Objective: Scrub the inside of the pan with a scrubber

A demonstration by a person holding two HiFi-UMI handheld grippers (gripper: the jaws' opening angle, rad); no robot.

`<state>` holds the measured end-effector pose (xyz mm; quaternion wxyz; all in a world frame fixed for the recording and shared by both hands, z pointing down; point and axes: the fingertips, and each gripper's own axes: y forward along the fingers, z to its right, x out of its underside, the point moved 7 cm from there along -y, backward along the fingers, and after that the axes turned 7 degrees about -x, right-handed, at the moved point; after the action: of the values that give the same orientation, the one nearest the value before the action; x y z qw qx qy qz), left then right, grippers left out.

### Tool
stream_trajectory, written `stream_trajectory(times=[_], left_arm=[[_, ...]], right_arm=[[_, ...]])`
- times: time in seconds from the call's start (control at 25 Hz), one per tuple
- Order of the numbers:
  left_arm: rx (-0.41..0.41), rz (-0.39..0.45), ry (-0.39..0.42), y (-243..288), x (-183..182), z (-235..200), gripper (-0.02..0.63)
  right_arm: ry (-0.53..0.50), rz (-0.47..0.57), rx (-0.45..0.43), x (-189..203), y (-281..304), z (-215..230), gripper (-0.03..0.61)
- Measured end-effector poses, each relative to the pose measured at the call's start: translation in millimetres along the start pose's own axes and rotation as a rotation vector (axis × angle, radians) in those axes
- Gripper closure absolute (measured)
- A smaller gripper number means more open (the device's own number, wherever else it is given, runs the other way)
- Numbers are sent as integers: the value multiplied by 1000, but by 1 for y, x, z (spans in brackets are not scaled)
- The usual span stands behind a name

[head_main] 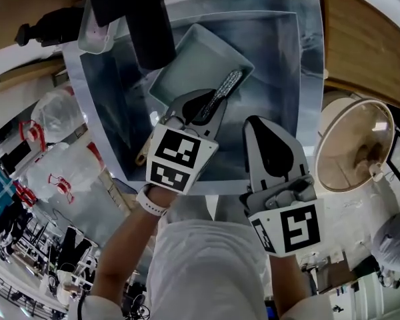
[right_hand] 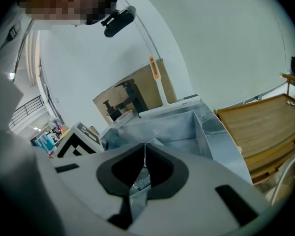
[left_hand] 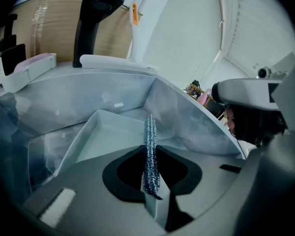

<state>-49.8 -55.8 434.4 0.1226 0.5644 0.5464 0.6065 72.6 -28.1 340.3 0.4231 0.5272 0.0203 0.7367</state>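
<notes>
Left gripper is clamped on the glittery flat metal-mesh scrubber. The scrubber sticks out past the jaws, edge-on, over the right side of the pale rectangular pan. The pan sits skewed inside the stainless steel sink, under the black faucet; neither view shows whether scrubber and pan are touching. Right gripper hangs just right of the left one at the sink's near edge, jaws closed tip to tip and gripping nothing that can be made out. A speck of glitter shows low in the gap in the right gripper view, and what it is cannot be told. The step in hand looks like getting the scrubber onto the pan floor. To do it well, roll the left gripper so the mesh's broad face meets the floor rather than its thin edge, press lightly, then work overlapping strokes out to the walls and corners. The pan looks loose and tilted, so it will probably skate; pinning its near rim with the right gripper should stop that. The grip is short, so heavy side load may twist the mesh out. Count: one pan, one scrubber, one sink, one faucet, two grippers.
</notes>
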Motion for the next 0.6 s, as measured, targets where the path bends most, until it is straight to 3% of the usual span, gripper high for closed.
stream_trajectory(times=[0.28, 0.6], left_arm=[[-34, 12, 60, 7, -3, -12, 549], [-119, 27, 15, 4, -4, -44, 549]], right_arm=[[11, 0, -22, 0, 5, -2, 569], [3, -7, -31, 1, 9, -9, 569]])
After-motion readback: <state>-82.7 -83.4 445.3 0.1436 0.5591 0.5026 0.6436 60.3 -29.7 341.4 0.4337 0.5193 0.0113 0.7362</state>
